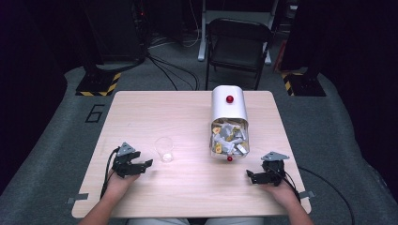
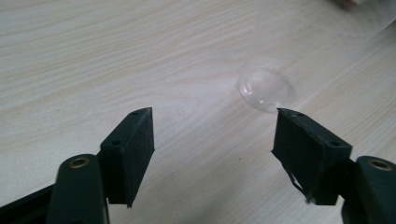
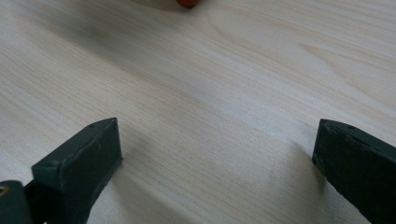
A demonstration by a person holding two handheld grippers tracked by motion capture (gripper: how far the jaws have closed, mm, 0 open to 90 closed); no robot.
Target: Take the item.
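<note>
1. The left gripper [image 1: 146,164] rests low over the table [image 1: 187,197]; its fingers [image 2: 133,144] stand wide apart with only bare wood between them.
2. The clear plastic cup [image 1: 164,149] stands upright just ahead of those fingers, a little toward the right-hand one, near but not touching; in the left gripper view the cup [image 2: 266,88] shows just past that fingertip.
3. The right gripper [image 1: 250,175] also sits low, its fingers [image 3: 88,154] spread wide and holding nothing.
4. A white bin [image 1: 229,122] of small packets lies ahead of the right gripper's fingers, well apart from the cup.
</note>
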